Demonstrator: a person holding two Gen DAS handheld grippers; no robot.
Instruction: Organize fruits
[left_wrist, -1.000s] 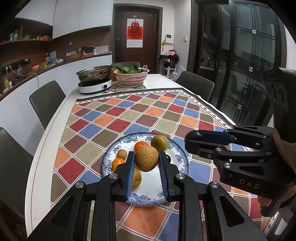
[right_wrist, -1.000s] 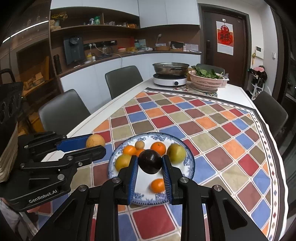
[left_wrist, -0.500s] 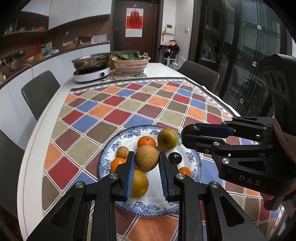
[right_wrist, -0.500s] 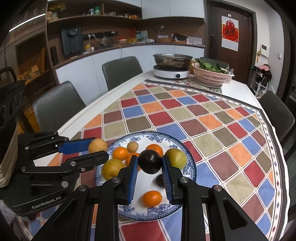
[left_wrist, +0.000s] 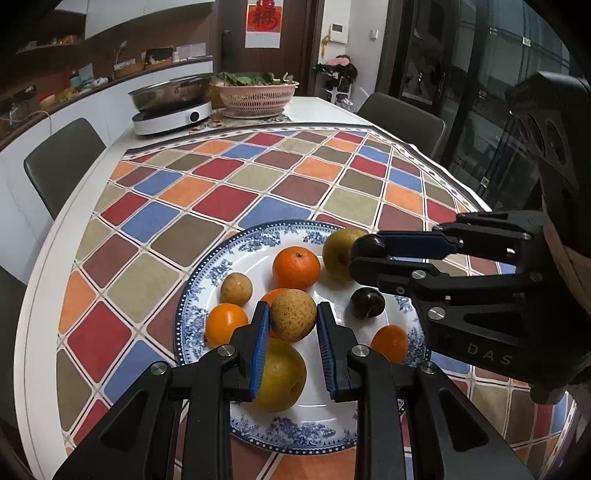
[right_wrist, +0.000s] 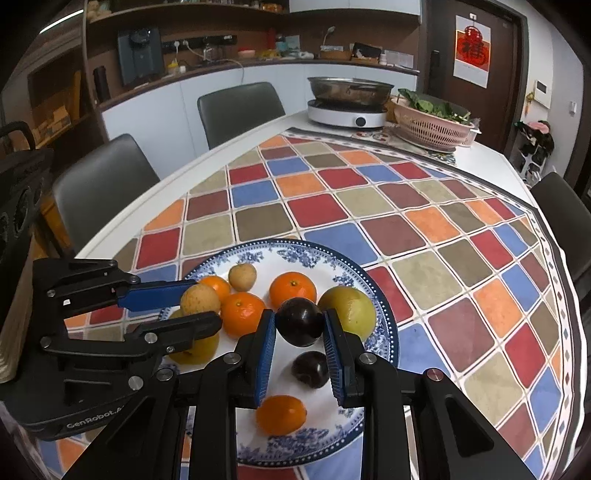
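A blue-and-white plate holds several oranges, two yellow-green pears, a small tan fruit and a dark plum. My left gripper is shut on a rough tan-brown round fruit and holds it just above the plate's left part. My right gripper is shut on a second dark plum and holds it above the plate's right part, beside a pear.
The plate sits on a checkered tablecloth. At the far end stand a hotpot cooker with a steel pan and a pink basket of greens. Grey chairs line the table's sides.
Both grippers have come forward and down over the plate with their fruits still held; the plate now looks larger and closer in both views.
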